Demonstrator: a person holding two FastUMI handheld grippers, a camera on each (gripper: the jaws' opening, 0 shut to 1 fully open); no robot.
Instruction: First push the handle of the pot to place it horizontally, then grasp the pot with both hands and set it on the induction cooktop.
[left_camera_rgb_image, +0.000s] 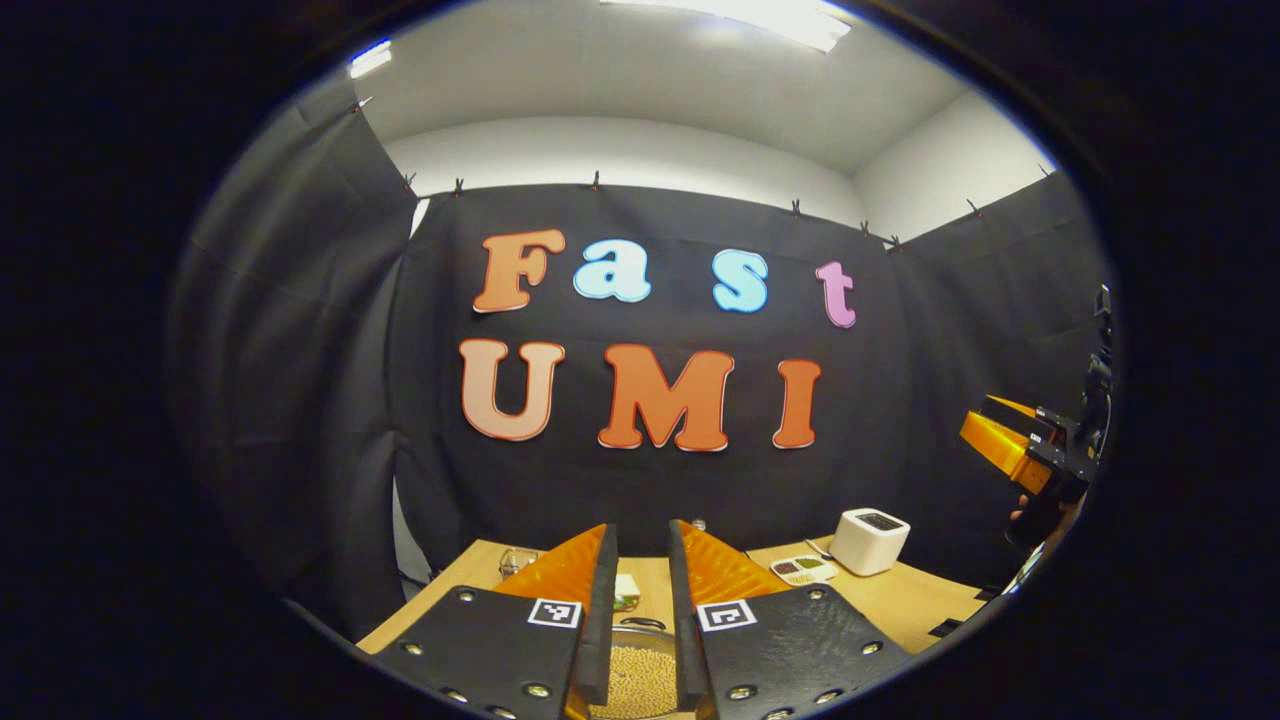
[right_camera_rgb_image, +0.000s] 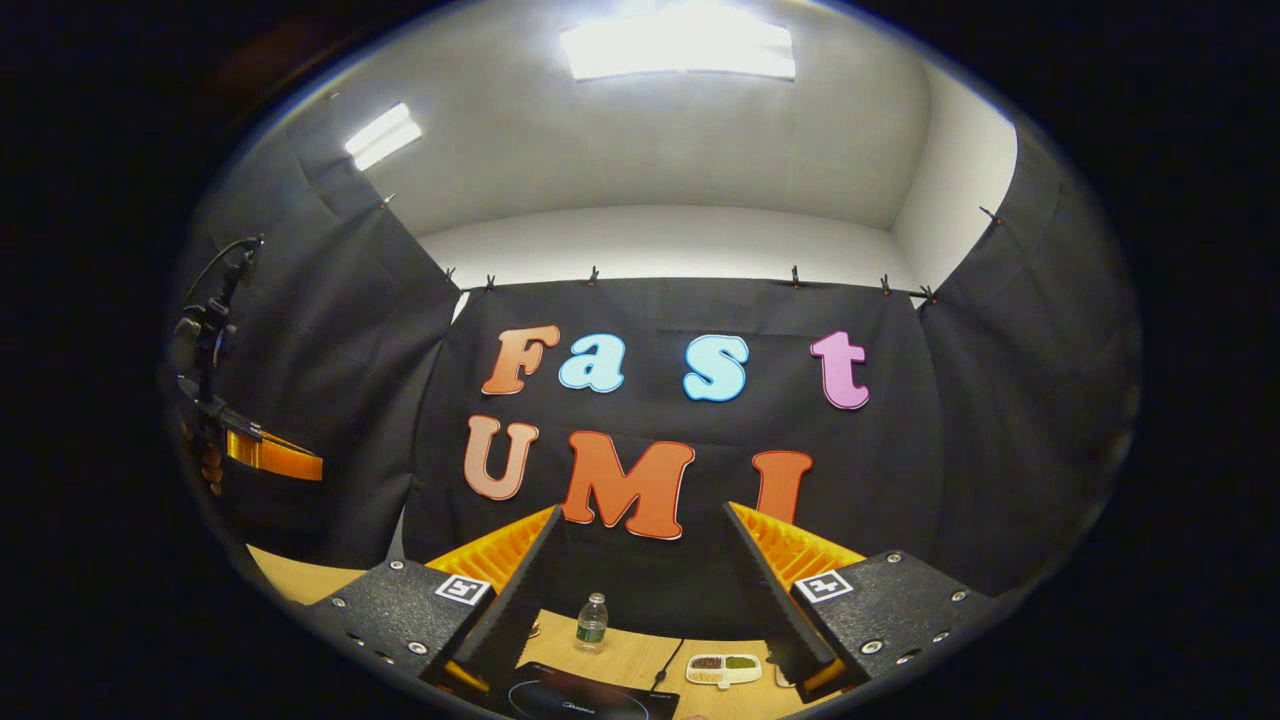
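The pot (left_camera_rgb_image: 640, 672) lies low between my left gripper's fingers in the left gripper view: a metal rim around small yellowish grains, mostly hidden by the fingers. My left gripper (left_camera_rgb_image: 641, 530) is raised above it, its jaws a narrow gap apart and holding nothing. In the right gripper view the black induction cooktop (right_camera_rgb_image: 590, 703) peeks in at the bottom edge. My right gripper (right_camera_rgb_image: 645, 515) hangs above it, wide open and empty. The right gripper (left_camera_rgb_image: 1020, 450) also appears at the far right of the left gripper view, held by a hand, and the left gripper (right_camera_rgb_image: 270, 455) at the far left of the right gripper view.
On the wooden table (left_camera_rgb_image: 920, 600) stand a white box-shaped appliance (left_camera_rgb_image: 870, 540), a small divided dish (left_camera_rgb_image: 803, 570) and a glass jar (left_camera_rgb_image: 515, 560). The right gripper view shows a water bottle (right_camera_rgb_image: 592, 622) and the divided dish (right_camera_rgb_image: 725, 668) behind the cooktop. Black cloth walls close the booth.
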